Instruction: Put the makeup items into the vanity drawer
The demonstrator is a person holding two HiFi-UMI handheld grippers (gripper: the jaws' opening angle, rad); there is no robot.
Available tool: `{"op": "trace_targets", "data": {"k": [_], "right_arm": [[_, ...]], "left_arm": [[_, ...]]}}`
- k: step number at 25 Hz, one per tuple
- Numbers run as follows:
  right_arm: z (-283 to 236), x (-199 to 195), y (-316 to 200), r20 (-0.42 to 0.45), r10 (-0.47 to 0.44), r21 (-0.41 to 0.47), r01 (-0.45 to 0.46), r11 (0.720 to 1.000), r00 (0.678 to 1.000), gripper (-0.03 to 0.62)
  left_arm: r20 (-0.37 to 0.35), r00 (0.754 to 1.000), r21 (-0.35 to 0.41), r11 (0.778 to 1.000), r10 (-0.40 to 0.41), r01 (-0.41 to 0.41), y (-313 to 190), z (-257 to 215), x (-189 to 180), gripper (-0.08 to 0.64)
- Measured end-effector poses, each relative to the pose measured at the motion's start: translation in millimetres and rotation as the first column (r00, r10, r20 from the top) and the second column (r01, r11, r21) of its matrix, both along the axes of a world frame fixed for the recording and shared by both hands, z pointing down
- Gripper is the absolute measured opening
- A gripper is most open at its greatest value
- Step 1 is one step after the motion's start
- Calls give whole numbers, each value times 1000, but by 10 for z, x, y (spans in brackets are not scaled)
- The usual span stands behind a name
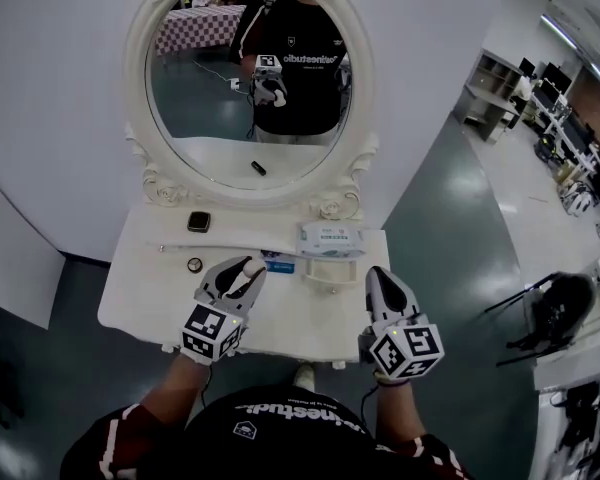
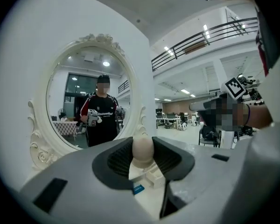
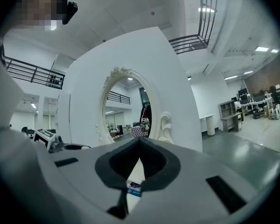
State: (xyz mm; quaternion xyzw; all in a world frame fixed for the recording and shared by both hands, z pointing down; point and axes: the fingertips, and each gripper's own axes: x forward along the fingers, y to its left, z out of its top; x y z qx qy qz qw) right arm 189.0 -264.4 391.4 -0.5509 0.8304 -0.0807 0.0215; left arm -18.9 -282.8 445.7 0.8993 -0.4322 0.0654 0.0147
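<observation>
My left gripper [image 1: 246, 270] hangs over the front middle of the white vanity table [image 1: 140, 288], shut on a beige egg-shaped makeup sponge [image 1: 253, 266]. In the left gripper view the sponge [image 2: 143, 150] sits pinched between the two dark pads, pointing towards the mirror. To the right, my right gripper [image 1: 379, 277] is held over the table's front right part. Its jaws [image 3: 140, 143] meet at the tips with nothing between them. On the tabletop lie a dark square compact [image 1: 198, 221], a small round item [image 1: 194, 264], a thin stick [image 1: 215, 250] and a blue-labelled item [image 1: 278, 264].
An oval mirror [image 1: 250, 78] in an ornate white frame stands at the back of the table. A pack of wipes [image 1: 330, 238] and a small white organiser [image 1: 330, 274] sit at the right of the tabletop. Grey floor lies on both sides of the table.
</observation>
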Motion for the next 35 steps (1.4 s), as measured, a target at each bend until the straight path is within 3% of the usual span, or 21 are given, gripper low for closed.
{"op": "trace_targets", "data": {"k": [9,19,27,35], "right_arm": [[-26,298,-91,9,37,11,-37,999,999,3],[249,883,-42,11,134,-45,-134,990,991,3],[438,1128,-115,19,148,-86,-146,985,989,3],[645,1203,-204,6,115,-128,-113,985,993,3]], "left_arm": [[-9,1000,57,998,29,-28,-135,-277,262,129],[3,991,61,989,135,-135,-410,-165,929,129],[8,982,19,982,190,-190,-577,138,1415,129],[35,984,-44,984,174,-173,-711,595,1696,129]]}}
